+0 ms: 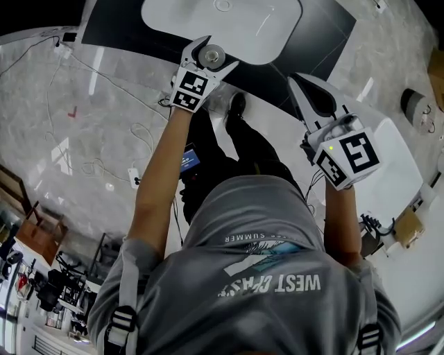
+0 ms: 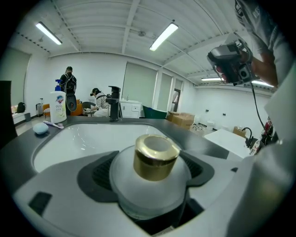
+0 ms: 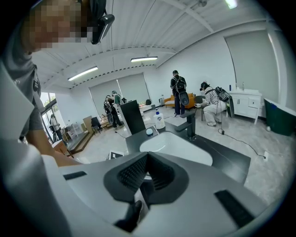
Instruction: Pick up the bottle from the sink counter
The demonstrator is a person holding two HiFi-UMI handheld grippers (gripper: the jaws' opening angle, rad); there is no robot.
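Observation:
A frosted white bottle with a gold cap (image 1: pixel 212 57) (image 2: pixel 156 157) stands on the dark counter (image 1: pixel 125 28) at the front rim of the white basin (image 1: pixel 222 21). My left gripper (image 1: pixel 210 51) (image 2: pixel 152 163) is around it with jaws spread wide, one dark pad (image 2: pixel 99 173) on each side of the bottle's shoulder. No firm squeeze on the bottle shows. My right gripper (image 1: pixel 306 89) (image 3: pixel 148 173) hangs off to the right, in front of the counter. Its pads are together with nothing between them.
At the basin's far side stand a black faucet (image 2: pixel 114 104) (image 3: pixel 190 127) and a white soap dispenser (image 2: pixel 58 106) (image 3: pixel 159 121), with a small blue object (image 2: pixel 40 128) beside it. Cables (image 1: pixel 104 76) trail over the floor to the left. People (image 3: pixel 178 92) stand across the room.

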